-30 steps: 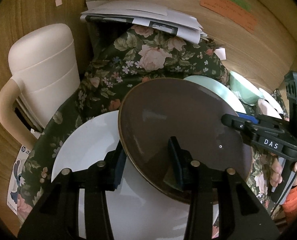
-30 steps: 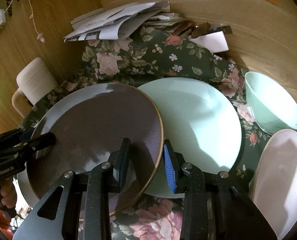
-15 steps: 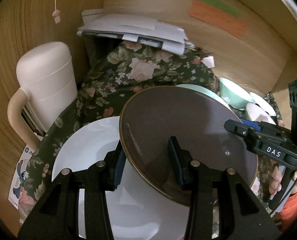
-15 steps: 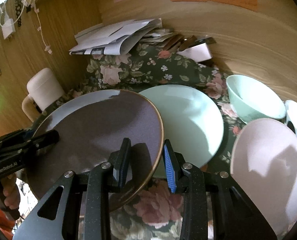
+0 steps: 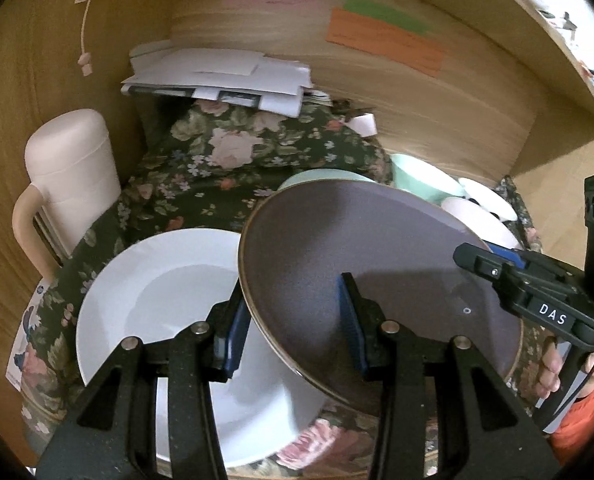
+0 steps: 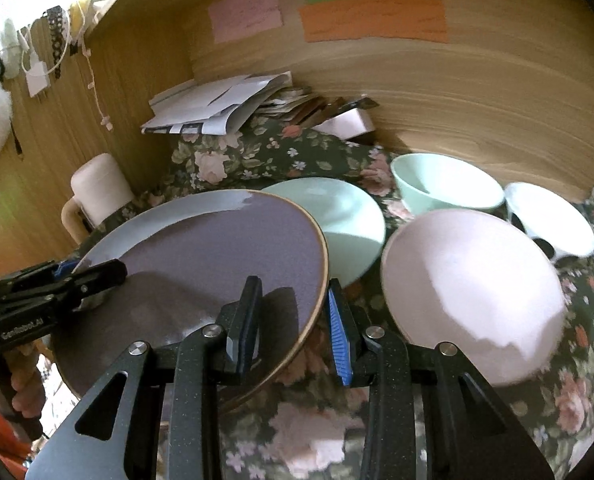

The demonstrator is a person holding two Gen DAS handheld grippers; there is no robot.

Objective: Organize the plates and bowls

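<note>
Left wrist view: the left tool point(image 5: 293, 330) pinches the near left rim of a dark brown plate point(image 5: 377, 264), one pad above, one below. The plate is tilted, lifted over a white plate point(image 5: 157, 304) lying on the floral cloth point(image 5: 225, 176) covering the bench. The right tool point(image 5: 477, 258) grips the plate's right edge. A cream jug point(image 5: 73, 176) stands at far left.

Right wrist view: the right tool point(image 6: 293, 328) clamps the brown plate's point(image 6: 201, 264) right rim. Beyond it lies a mint plate point(image 6: 345, 216); to the right sit a pink bowl point(image 6: 469, 292), a mint bowl point(image 6: 445, 184) and a white bowl point(image 6: 549, 216).
</note>
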